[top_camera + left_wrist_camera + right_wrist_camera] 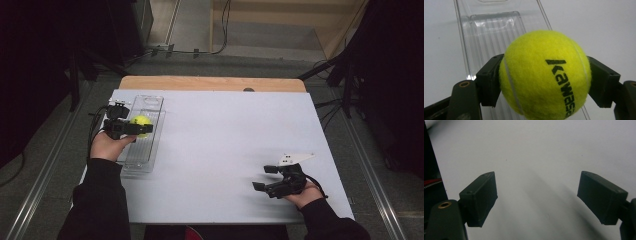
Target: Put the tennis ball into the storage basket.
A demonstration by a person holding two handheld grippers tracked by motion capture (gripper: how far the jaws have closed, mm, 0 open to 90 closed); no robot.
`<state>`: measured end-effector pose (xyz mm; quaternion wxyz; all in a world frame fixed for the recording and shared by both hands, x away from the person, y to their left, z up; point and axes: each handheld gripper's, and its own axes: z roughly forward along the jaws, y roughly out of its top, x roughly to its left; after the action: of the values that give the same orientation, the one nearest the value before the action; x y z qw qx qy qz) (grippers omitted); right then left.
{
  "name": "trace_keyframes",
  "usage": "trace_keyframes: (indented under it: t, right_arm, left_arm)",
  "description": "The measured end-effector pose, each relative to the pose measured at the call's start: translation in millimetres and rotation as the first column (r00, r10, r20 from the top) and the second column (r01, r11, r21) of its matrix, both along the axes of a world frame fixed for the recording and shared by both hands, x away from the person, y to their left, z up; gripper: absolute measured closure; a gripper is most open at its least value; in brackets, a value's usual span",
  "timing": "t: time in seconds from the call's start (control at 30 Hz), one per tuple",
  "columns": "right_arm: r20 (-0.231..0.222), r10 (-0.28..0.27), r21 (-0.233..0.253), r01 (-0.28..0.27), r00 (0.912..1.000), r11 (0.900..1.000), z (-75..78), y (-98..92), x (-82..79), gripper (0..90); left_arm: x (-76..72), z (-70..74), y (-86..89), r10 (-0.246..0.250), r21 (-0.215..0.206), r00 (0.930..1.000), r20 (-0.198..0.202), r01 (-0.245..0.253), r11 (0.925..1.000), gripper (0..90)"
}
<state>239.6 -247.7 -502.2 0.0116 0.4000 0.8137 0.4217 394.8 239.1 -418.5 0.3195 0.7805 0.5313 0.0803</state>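
White sheeting covers the surface (225,150), which gives a plain, low-clutter field for both claw cameras. A clear plastic tray (150,107) lies along the left edge of this surface, long side running away from the person.

Left claw (131,128): closed on the tennis ball (141,122). The left gripper view shows the ball (545,75) pinched across its widest part, one black pad on each side, so the load sits centred and is unlikely to roll out. The ball is held over the ribbed floor of the tray (491,32); whether it touches the floor cannot be told. The position suggests either a placement into the tray or a lift out of it.

Right claw (267,177): jaws spread wide, nothing between them. The right gripper view shows bare white surface (536,157) beyond the pads. It hangs near the front right of the surface, well apart from the tray, which keeps it out of the left hand's working area.
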Motion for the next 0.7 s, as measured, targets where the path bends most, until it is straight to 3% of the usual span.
trace_keyframes:
  t: [0.27, 0.47, 0.7]
  right_arm:
    - [0.003, -0.001, 0.002, 0.001, 1.0, 1.0, 0.2, -0.2, -0.3, 14.4]
    - [0.004, 0.002, 0.0, -0.002, 1.0, 1.0, 0.4, 0.1, 0.2, 14.3]
    - [0.004, 0.003, 0.0, -0.003, 1.0, 1.0, 0.3, 0.2, 0.0, 14.3]
  left_arm:
    - [1.4, -4.9, -1.1, -0.012, 0.015, 0.9999, -0.007, 0.012, 0.9998, 25.5]
    - [-0.6, 1.2, 2.0, -0.001, -0.024, 0.9995, 0.033, 0.002, 0.9997, 22.5]
    - [-4.7, 10.5, -1.8, -0.02, -0.027, 0.9984, 0.053, 0.021, 0.9994, 21.6]
